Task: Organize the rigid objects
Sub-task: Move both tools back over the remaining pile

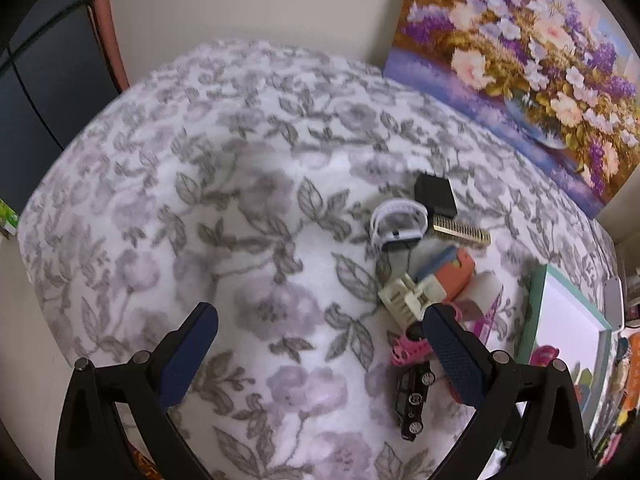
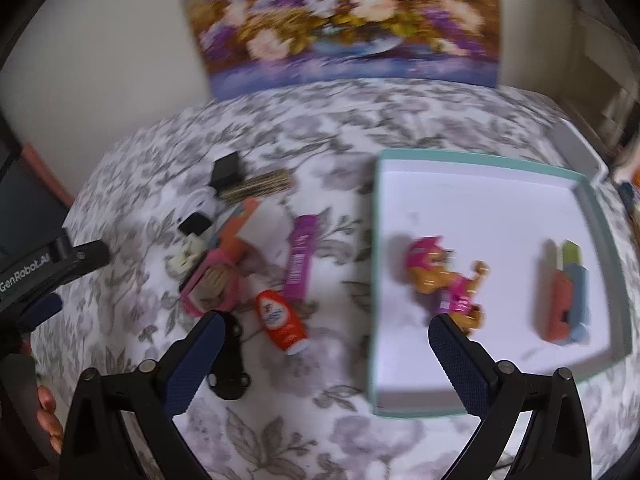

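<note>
A flowered blanket [image 2: 304,420] carried a teal-rimmed tray [image 2: 496,160]. Inside the tray a toy dog [image 2: 444,280] lay lengthwise toward the near edge, beside upright blocks [image 2: 566,292]. Left of the tray, a red tube [image 2: 280,320] pointed cap-down toward the near edge. Both the left gripper [image 1: 320,340] and the right gripper [image 2: 326,346] hung spread, empty.

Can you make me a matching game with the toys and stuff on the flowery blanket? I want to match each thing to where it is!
Things:
1. Toy puppy
2. Orange tube
3. Black toy car
4. Flower painting

Places:
A. Leaning on the wall behind the blanket
B. Inside the teal box
C. On the blanket, beside the purple pack
D. Near the left hand-held gripper, by its right finger

Pairs: 1-B, 2-C, 3-D, 4-A
</note>
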A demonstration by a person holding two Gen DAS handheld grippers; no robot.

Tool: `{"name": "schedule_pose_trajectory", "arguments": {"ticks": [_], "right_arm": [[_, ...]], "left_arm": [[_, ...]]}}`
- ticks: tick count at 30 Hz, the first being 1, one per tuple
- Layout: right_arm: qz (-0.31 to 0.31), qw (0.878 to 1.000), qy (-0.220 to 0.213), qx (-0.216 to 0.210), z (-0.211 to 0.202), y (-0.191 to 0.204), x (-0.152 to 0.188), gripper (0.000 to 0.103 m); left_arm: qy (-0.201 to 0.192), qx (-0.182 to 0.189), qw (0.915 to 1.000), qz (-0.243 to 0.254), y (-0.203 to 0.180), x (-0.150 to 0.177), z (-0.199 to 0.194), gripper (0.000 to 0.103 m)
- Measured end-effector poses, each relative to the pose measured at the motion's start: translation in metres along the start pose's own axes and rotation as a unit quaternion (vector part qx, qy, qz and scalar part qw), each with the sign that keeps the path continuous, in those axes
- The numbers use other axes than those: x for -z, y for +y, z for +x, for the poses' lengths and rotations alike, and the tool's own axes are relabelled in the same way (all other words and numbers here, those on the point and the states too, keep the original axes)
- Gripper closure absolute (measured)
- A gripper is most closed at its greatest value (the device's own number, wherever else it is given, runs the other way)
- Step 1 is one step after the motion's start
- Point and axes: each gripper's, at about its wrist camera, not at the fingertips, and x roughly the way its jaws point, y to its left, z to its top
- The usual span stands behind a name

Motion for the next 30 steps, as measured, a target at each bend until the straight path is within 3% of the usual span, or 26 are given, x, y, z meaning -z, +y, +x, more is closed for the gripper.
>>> {"name": "schedule_pose_trajectory", "arguments": {"ticks": [10, 14, 22, 26, 30], "right_arm": [[-0.060, 0.997, 0.039, -0.012, 0.038, 0.022, 0.000, 0.001], [-0.068, 0.997, 0.042, -0.021, 0.044, 0.024, -0.002, 0.012], [-0.082, 0.993, 0.072, -0.033, 0.063, 0.027, 0.001, 0.034], [-0.086, 0.993, 0.081, -0.028, 0.070, 0.029, 0.002, 0.036], [-0.085, 0.992, 0.088, -0.024, 0.078, 0.029, 0.000, 0.045]], "left_arm": [[0.074, 0.000, 0.9966, -0.035, 0.001, 0.010, 0.037, 0.001], [0.090, 0.007, 0.9949, -0.045, 0.000, 0.014, 0.043, 0.001], [0.099, 0.004, 0.9951, -0.008, -0.018, 0.020, 0.049, 0.001], [0.109, 0.005, 0.9940, -0.004, -0.021, 0.021, 0.055, 0.001], [0.115, 0.008, 0.9934, -0.006, -0.021, 0.023, 0.057, 0.001]]}}
